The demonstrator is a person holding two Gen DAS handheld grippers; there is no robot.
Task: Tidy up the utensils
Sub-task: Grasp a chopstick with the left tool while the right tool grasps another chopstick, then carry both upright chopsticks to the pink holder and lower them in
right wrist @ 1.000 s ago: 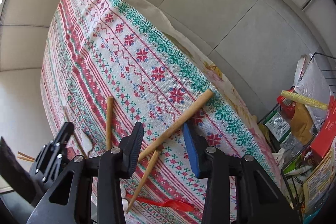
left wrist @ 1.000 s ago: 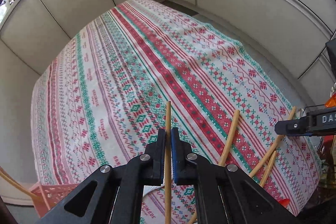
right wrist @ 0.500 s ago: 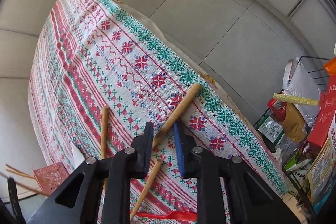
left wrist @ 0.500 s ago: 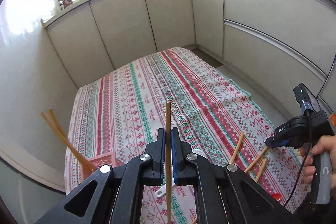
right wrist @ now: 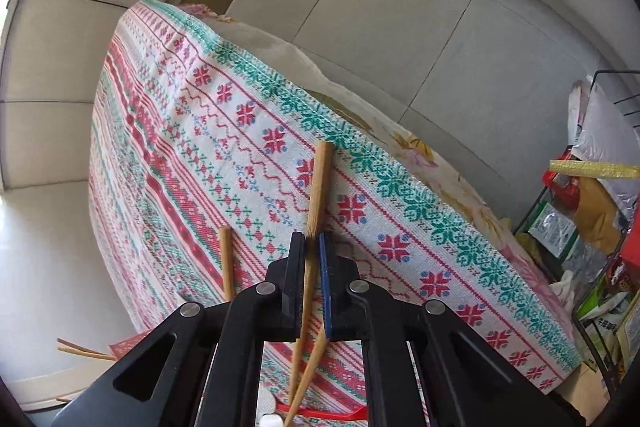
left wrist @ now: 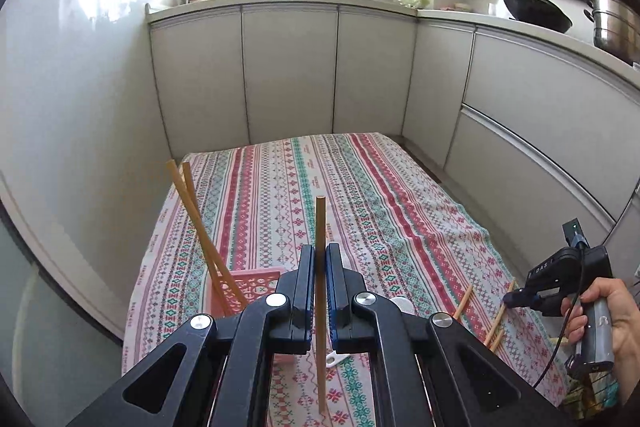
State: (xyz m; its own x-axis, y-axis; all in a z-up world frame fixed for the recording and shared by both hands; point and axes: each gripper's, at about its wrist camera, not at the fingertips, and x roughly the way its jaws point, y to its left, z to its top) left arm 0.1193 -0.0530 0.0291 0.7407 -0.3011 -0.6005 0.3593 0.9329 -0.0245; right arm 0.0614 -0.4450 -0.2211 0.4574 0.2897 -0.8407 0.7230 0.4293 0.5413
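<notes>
We observe the left tool [left wrist: 319, 269] clenched on a wooden chopstick [left wrist: 319, 227], which stands upright at the centre of the left wrist frame, its tip above the patterned tablecloth [left wrist: 360, 195] covering the desk. At lower left of that frame, a pink basket [left wrist: 256, 281] sits on the cloth with two chopsticks [left wrist: 192, 203] leaning out of it toward the upper left. The right tool [right wrist: 311, 269] is clamped on a second chopstick [right wrist: 319, 183], seen at centre of the right wrist frame, pointing toward the cloth's far edge. Another loose chopstick [right wrist: 226, 259] lies just left of it on the cloth. At the bottom of that frame we note a red utensil [right wrist: 320, 410], partly hidden. At lower right of the left frame, the right tool appears near further loose chopsticks [left wrist: 464, 301].
</notes>
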